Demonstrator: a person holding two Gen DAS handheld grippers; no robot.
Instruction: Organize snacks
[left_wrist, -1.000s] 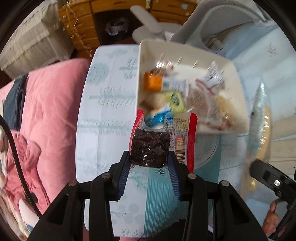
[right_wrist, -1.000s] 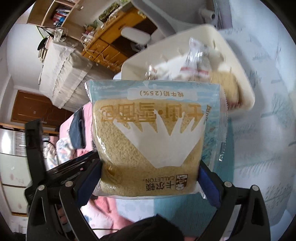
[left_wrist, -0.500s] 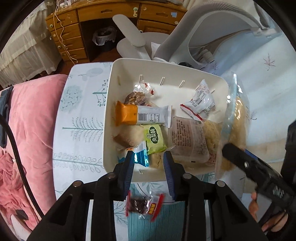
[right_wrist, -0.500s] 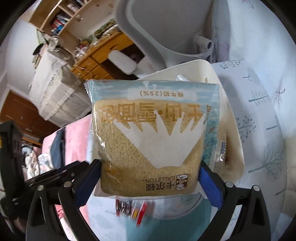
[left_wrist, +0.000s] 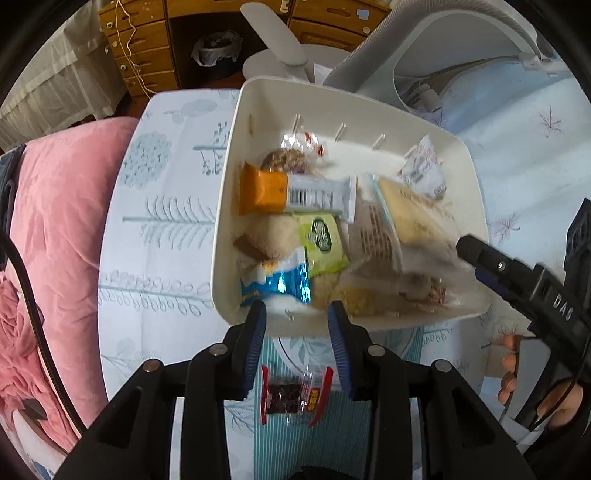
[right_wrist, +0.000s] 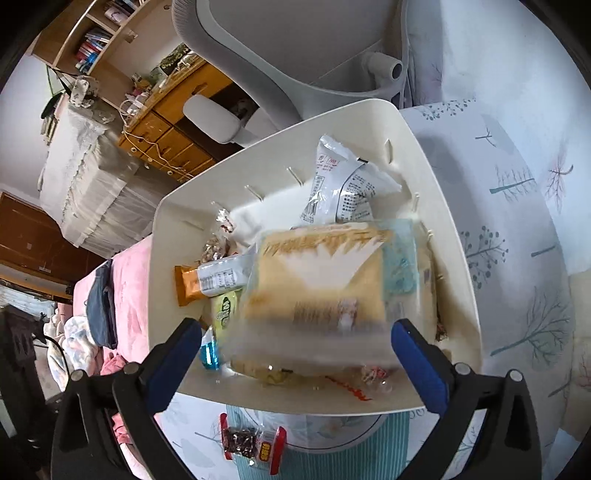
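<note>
A white bin (left_wrist: 236, 147) (right_wrist: 436, 177) on the patterned tablecloth holds several snacks, among them an orange bar (left_wrist: 264, 194), a green packet (left_wrist: 321, 236) and a blue packet (left_wrist: 284, 284). Just above the bin's near rim, my left gripper (left_wrist: 297, 314) has its jaws opening with nothing between them. A small red-edged packet of dark snack (left_wrist: 295, 391) (right_wrist: 253, 443) lies on the cloth below it. Over the bin's right side, my right gripper (right_wrist: 297, 332) is opening wide. The blurred bread bag (right_wrist: 321, 280) (left_wrist: 406, 214) is free of its pads and dropping onto the snacks.
A grey office chair (left_wrist: 424, 55) stands right behind the bin, with wooden drawers (left_wrist: 147, 55) further back. Pink bedding (left_wrist: 55, 221) lies left of the table. A person's hand (left_wrist: 517, 369) holds the right gripper's handle at the lower right.
The left gripper let go of the red-edged packet, which now lies on the cloth. The right gripper carried the bread bag over the bin and released it; the bag is falling in.
</note>
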